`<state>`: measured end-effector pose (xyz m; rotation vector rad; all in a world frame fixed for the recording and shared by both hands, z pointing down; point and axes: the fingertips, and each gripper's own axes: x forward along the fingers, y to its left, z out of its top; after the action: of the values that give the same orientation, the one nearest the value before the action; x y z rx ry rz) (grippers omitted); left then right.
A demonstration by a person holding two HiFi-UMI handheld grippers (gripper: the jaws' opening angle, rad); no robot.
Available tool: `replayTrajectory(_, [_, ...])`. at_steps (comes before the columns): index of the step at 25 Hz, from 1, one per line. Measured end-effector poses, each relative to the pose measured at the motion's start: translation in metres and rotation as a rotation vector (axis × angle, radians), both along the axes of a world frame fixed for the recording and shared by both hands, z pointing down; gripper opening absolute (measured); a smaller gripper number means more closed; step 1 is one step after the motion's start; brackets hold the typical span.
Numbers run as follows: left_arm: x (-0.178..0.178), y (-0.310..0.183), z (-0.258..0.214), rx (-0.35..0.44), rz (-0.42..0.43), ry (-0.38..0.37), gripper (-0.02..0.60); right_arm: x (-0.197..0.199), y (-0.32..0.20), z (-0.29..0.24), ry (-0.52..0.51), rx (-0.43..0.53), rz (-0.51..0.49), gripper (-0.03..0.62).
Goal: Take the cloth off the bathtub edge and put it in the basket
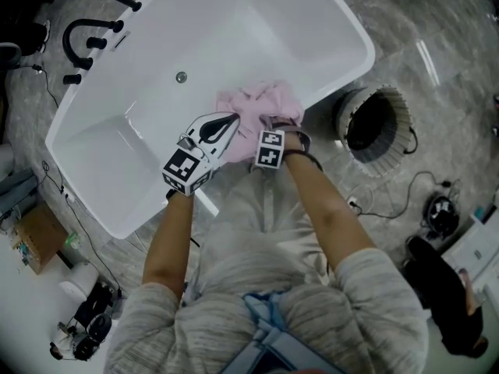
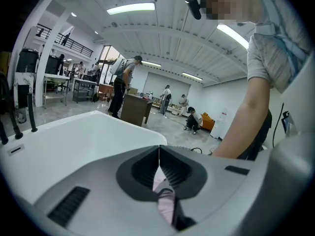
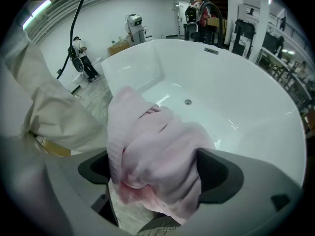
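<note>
Pink cloth (image 3: 157, 166) fills right gripper view; basket (image 1: 402, 106) shows only overhead.

A crumpled pale pink cloth (image 1: 261, 107) lies heaped on the white bathtub's (image 1: 257, 22) edge nearest me. The round ribbed basket (image 1: 399, 104) stands upright beside it.

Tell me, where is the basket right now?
In the head view, the basket stands on the floor at the right, beside the bathtub's corner and right of the pink cloth.
</note>
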<state>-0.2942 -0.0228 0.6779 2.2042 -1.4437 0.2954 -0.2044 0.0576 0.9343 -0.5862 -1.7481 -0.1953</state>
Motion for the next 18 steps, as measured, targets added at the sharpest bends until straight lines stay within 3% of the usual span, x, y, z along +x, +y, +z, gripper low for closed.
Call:
replayTrajectory(3, [-0.003, -0.003, 0.010, -0.024, 0.005, -0.006, 0.006, -0.003, 0.000, -0.003, -0.006, -0.039, 0.010, 0.500])
replayTrajectory(7, [-0.012, -0.006, 0.034, -0.089, -0.023, -0.013, 0.006, -0.012, -0.003, -0.012, -0.039, -0.087, 0.029, 0.348])
replayTrajectory(12, [-0.022, -0.003, 0.068, -0.184, -0.043, -0.037, 0.006, -0.015, -0.002, -0.017, -0.003, -0.155, -0.018, 0.277])
replayTrajectory(18, [-0.026, 0.011, 0.086, -0.238, -0.062, -0.030, 0.006, -0.021, -0.003, -0.026, 0.005, -0.214, 0.005, 0.216])
